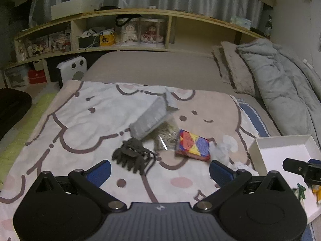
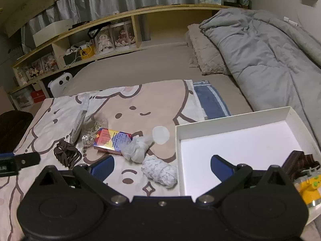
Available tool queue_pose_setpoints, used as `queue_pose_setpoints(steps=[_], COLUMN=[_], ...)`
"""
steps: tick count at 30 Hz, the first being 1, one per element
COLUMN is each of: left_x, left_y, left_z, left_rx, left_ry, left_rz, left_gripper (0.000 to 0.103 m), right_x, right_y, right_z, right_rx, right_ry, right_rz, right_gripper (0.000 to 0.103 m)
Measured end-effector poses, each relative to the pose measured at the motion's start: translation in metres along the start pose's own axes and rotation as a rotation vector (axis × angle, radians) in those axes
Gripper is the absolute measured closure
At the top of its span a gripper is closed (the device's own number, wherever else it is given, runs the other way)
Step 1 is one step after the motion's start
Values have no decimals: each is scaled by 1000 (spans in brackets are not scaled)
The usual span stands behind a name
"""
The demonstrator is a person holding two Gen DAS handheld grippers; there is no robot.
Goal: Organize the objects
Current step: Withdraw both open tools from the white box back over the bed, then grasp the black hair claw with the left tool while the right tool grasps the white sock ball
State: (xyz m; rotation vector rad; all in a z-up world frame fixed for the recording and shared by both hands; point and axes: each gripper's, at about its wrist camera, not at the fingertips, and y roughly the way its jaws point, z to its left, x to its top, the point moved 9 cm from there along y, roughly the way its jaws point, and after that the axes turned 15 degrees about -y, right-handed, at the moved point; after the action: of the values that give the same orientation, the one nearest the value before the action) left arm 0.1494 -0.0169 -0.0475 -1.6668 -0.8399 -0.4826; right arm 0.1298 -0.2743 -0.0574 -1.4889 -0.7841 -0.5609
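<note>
A cartoon-printed blanket (image 1: 80,120) covers the bed. At its right edge sits a shallow white cardboard box (image 2: 236,120). Beside it lie a colourful card pack (image 2: 112,140) and a dark claw hair clip (image 1: 130,154). Both the left tool (image 1: 158,170) and right tool (image 2: 162,166) hover released, grasping nothing.

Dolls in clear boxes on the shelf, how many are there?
2. A cream doll and a red doll stand side by side in one shelf cubby. Others may hide in the blurry left cubbies.
</note>
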Motion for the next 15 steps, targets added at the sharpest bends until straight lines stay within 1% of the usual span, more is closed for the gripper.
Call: queue_pose_setpoints(steps=[4, 8, 10, 13, 15], left_x=[7, 14, 17, 22, 22], left_y=[3, 6, 9, 17, 25], left_z=[12, 21, 26, 36, 43], left_rx=[15, 3, 12, 29, 47], left_ry=[-3, -9, -18, -46, -66], left_rz=[-18, -52, -66, -108, -107], left_gripper=[0, 0, 0, 0, 0], right_x=[5, 10, 13, 12, 9], right_y=[10, 20, 25, 37, 46], right_z=[5, 10, 12, 18, 23], right_rx=[-3, -4, -16, -39, -18], right_ry=[-13, -2, 3, -15, -27], right_rz=[-1, -22, -53, -68, -74], right_gripper=[0, 0, 0, 0, 0])
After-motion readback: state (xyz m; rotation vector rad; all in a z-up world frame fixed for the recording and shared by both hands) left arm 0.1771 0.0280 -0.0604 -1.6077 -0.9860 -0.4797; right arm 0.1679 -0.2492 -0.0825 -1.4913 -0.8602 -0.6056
